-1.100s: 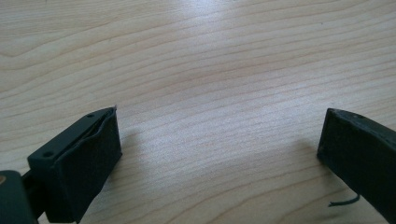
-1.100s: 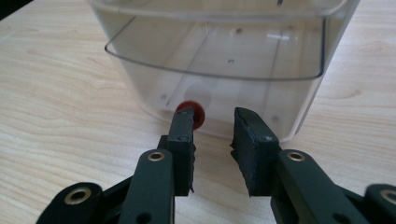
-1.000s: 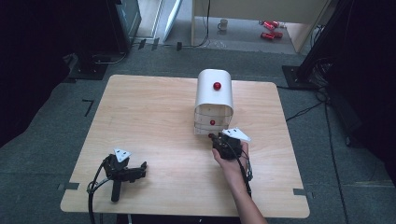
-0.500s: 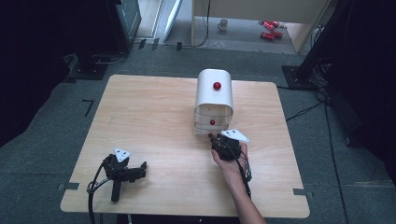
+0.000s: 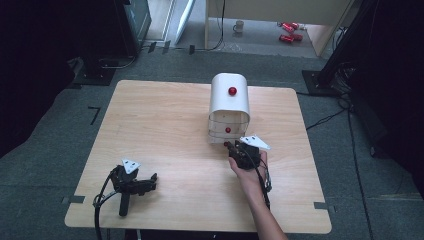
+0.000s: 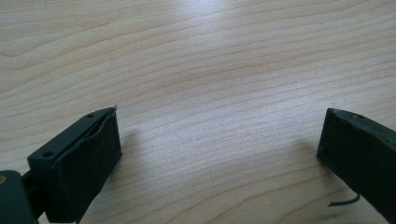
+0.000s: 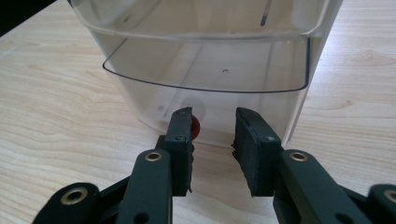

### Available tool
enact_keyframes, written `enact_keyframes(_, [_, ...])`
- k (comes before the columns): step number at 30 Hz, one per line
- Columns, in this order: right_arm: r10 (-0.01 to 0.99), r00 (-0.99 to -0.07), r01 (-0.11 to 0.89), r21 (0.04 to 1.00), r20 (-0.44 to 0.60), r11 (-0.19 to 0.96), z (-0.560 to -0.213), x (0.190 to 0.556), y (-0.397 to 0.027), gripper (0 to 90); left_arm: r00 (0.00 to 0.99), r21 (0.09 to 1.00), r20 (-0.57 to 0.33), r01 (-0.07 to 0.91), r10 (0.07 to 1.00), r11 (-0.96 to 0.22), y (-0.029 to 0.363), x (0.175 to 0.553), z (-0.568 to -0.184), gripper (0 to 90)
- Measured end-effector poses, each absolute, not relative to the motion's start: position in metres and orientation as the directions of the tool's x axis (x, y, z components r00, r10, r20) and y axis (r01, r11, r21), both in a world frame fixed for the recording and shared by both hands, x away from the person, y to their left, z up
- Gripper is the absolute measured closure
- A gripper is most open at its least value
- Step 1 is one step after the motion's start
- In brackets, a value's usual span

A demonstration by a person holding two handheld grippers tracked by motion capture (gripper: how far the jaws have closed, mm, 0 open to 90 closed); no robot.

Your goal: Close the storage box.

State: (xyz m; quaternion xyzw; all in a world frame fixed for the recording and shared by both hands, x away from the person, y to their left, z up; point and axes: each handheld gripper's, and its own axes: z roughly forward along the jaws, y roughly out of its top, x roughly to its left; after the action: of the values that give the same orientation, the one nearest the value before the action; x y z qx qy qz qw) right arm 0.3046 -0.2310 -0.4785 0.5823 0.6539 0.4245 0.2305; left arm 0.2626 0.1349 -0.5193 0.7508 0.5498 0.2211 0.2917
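Knob off-centre at the drawer front

Nearness settled the choice of hand: the right tool, held in the person's right hand, sat just in front of the lowest clear plastic drawer of the small white round-topped drawer cabinet, while the left tool lay unheld on the pale wooden surface, well apart from the cabinet, its jaws spread wide over bare wood with nothing between them.

In the right gripper view the right tool's jaws stood narrowly parted and clasped nothing. The small round red knob on the drawer's front did not lie in the gap; it showed just behind and partly hidden by the tip of the jaw on that view's left. Whether that tip touched the knob could not be told. The drawer face ran crosswise to the jaws, so the knob lay ahead and slightly to the left of the tool's centre line.

By my reading, a small sideways shift toward the knob would have been needed before closing and pulling back. Farther up, the cabinet's upper drawers carried red knobs of their own.
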Motion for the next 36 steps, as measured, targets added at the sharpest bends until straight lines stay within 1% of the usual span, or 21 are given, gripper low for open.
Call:
enact_keyframes(10, [0.954,-0.213,0.555,0.83,0.211,-0.059,-0.478,0.298,-0.244,64.7,0.298,0.681,0.011,0.697,0.955,-0.225,0.135,0.263,-0.519,0.0])
enact_keyframes(14, [0.952,-0.223,0.559,0.828,0.207,-0.049,-0.481,0.291,-0.257,58.8,0.298,0.681,0.011,0.697,0.955,-0.225,0.135,0.263,-0.519,0.0])
enact_keyframes(22, [0.947,-0.254,0.577,0.816,0.196,-0.014,-0.487,0.273,-0.287,40.3,0.298,0.681,0.011,0.697,0.955,-0.225,0.135,0.263,-0.519,0.0])
enact_keyframes(25, [0.955,-0.242,0.586,0.811,0.172,0.002,-0.49,0.264,-0.297,33.9,0.298,0.681,0.011,0.697,0.955,-0.225,0.135,0.263,-0.519,0.0])
enact_keyframes(29, [0.962,-0.227,0.598,0.801,0.154,0.013,-0.496,0.251,-0.308,28.8,0.298,0.681,0.011,0.697,0.955,-0.225,0.135,0.263,-0.519,0.0])
enact_keyframes(36, [0.968,-0.209,0.621,0.783,0.137,0.023,-0.501,0.234,-0.328,25.2,0.298,0.681,0.011,0.697,0.955,-0.225,0.135,0.263,-0.519,0.0])
